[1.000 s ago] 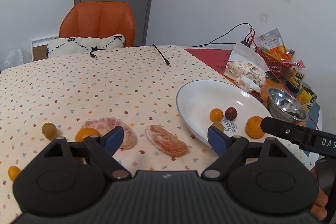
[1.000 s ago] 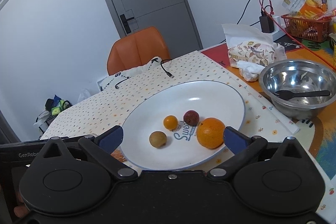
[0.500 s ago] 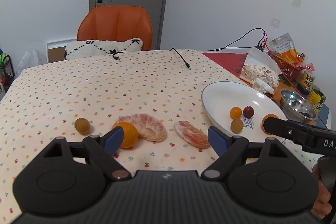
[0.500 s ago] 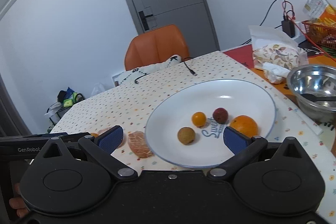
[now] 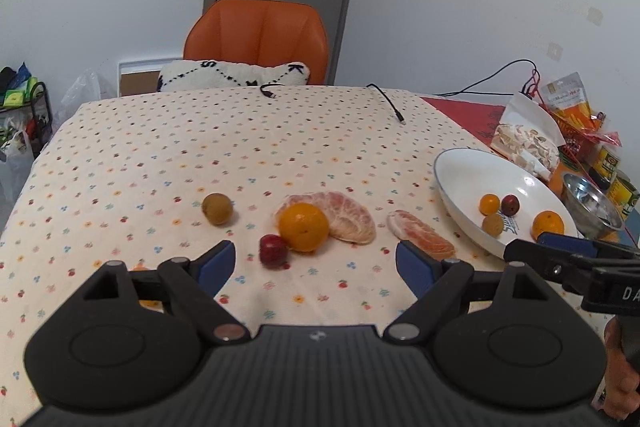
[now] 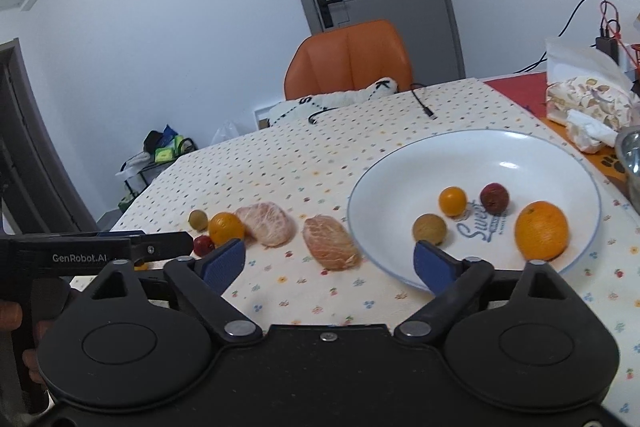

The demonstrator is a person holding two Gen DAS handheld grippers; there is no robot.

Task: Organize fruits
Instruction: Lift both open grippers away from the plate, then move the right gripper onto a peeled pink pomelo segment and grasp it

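I am partway through gathering loose fruit onto the white plate (image 6: pixel 560 163), which sits at the right side of the worktop (image 5: pixel 200 147) on a dotted cloth. Four pieces already rest inside the plate: a small orange kumquat (image 6: pixel 452 201), a dark red fruit (image 6: pixel 494 197), a brownish round fruit (image 6: pixel 429 229) and a larger orange (image 6: pixel 541 230). Loose on the cloth to the left of the plate lie two peeled pomelo segments, the nearer one (image 5: pixel 420 231) just beside the plate rim and the bigger one (image 5: pixel 340 215) touching a second orange (image 5: pixel 303 227). A small red fruit (image 5: pixel 273 251) sits just beside that orange, and a brown round fruit (image 5: pixel 217 208) lies apart, further left. My left gripper (image 5: pixel 316 263) hangs above the cloth with its blue-padded jaws spread wide, holding nothing; the red fruit and orange lie ahead, between the jaw tips in its view. My right gripper (image 6: pixel 330 263) is likewise spread wide and empty, with the nearer segment ahead of it and one pad over the plate's near rim. I judge the step in hand to be choosing the next loose piece. The next move, I think, calls for lowering one gripper around a single fruit without nudging its neighbours, since the orange, red fruit and segment crowd together.
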